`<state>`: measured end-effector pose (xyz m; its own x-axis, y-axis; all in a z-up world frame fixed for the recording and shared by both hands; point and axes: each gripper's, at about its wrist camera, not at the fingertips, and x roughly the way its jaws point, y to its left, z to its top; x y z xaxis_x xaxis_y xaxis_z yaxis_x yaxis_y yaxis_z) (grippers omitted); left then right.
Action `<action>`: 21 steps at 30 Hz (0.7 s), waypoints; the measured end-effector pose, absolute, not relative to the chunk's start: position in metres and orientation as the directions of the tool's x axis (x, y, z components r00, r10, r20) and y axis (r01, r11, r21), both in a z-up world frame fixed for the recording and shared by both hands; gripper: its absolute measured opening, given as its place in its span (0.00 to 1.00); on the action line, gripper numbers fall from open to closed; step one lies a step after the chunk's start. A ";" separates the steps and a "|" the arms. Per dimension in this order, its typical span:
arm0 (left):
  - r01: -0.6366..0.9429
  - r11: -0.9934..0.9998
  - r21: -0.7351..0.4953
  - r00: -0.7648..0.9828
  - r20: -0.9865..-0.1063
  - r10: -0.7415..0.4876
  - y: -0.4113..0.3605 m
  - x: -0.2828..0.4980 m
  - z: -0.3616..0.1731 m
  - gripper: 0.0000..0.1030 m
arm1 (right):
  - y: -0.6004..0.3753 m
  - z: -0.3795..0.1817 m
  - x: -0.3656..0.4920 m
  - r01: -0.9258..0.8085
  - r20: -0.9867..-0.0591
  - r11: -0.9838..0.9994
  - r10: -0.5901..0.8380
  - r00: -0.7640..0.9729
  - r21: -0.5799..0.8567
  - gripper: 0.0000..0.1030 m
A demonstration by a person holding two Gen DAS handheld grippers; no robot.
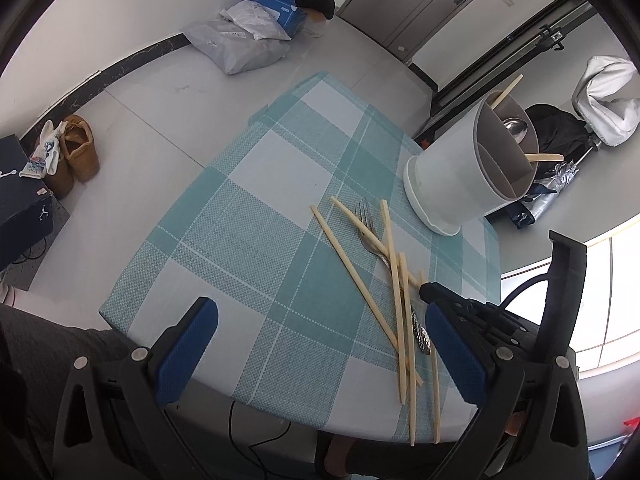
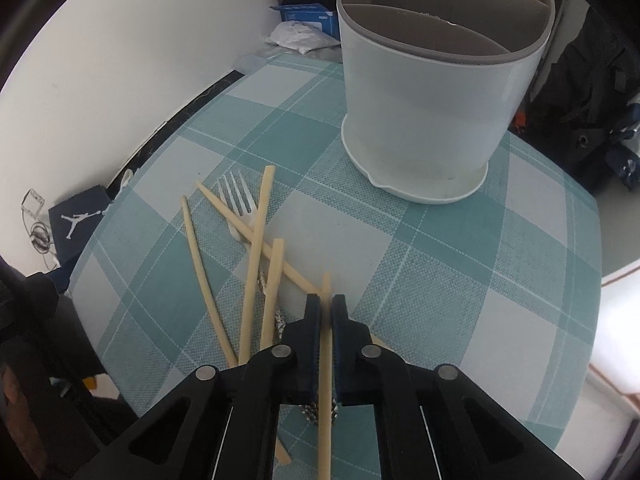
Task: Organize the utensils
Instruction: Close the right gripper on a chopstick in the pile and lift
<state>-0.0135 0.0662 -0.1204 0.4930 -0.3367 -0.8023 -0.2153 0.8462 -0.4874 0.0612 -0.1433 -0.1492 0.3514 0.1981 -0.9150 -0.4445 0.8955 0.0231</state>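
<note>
Now right claw pinches one chopstick, left claw wide

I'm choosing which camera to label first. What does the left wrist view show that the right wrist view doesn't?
Only the left wrist view shows the left gripper with jaws wide apart and empty, brown shoes on the floor, and the right gripper from outside.

Only the right wrist view shows the right gripper shut on a single chopstick.

Both show the loose chopsticks, fork, divided holder and checked tablecloth.
</note>
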 end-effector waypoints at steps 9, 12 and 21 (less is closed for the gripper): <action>-0.223 0.871 -0.438 0.455 -0.837 -0.304 0.058 -0.009 -0.130 0.99 | -0.168 -0.141 0.067 -0.388 -0.877 0.913 0.282 0.388 0.122 0.04; -0.240 0.885 -0.399 0.463 -0.848 -0.257 0.057 -0.010 -0.129 0.99 | -0.185 -0.133 0.070 -0.352 -0.850 0.915 0.339 0.404 0.197 0.04; -0.181 0.908 -0.379 0.478 -0.840 -0.255 0.042 0.028 -0.111 0.99 | -0.242 -0.113 0.073 -0.254 -0.763 0.897 0.442 0.472 0.363 0.04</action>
